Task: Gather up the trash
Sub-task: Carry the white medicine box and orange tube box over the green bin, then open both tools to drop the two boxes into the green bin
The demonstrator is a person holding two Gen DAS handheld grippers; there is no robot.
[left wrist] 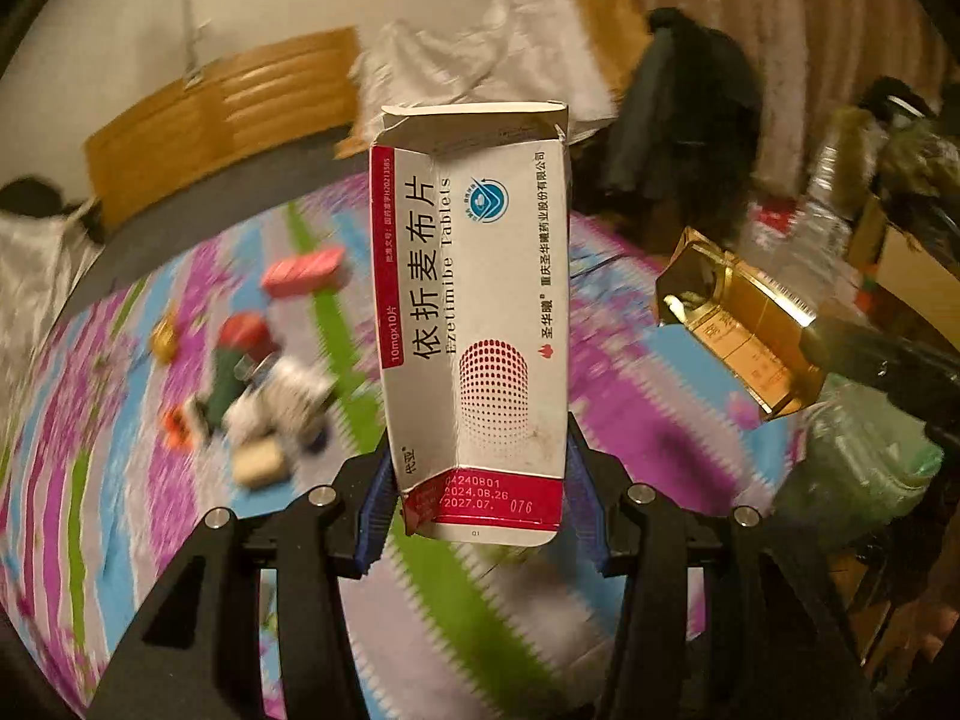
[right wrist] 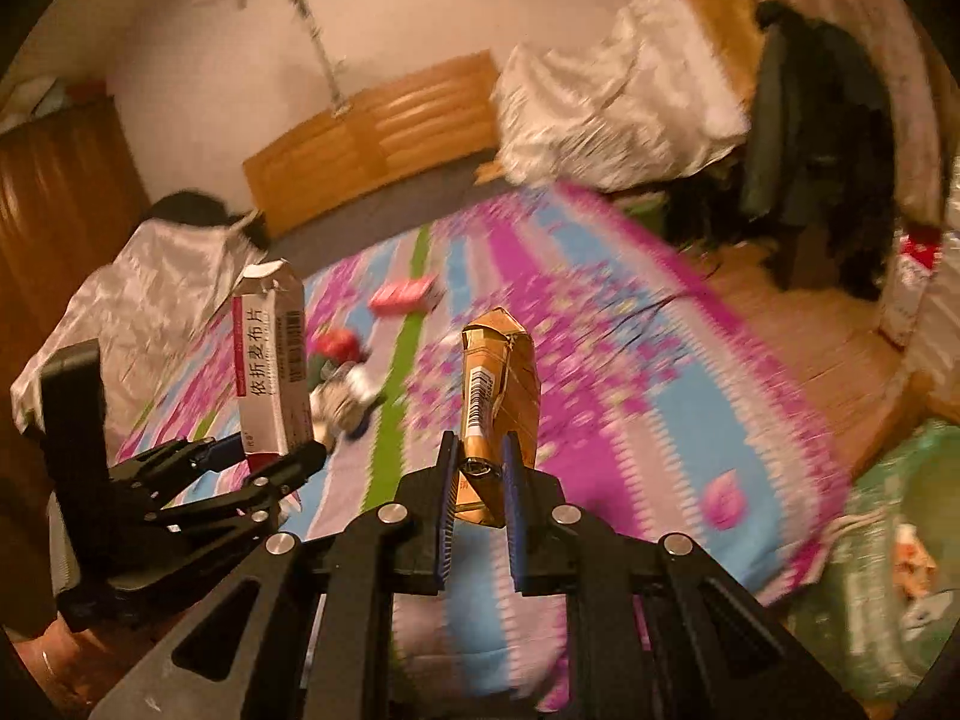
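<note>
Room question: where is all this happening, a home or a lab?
Probably a bedroom at home: a bed with a flowery striped sheet, a wooden headboard against the wall, and dark coats hanging nearby.

Both grippers are matte black linkages with round silver screws; the left gripper (left wrist: 480, 498) and right gripper (right wrist: 478, 480) carry ribbed blue finger pads.

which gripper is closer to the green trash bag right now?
Right. The right gripper, shut on the gold box, is beside the green trash bag. The left gripper, holding the white tablet box, sits farther away.
</note>
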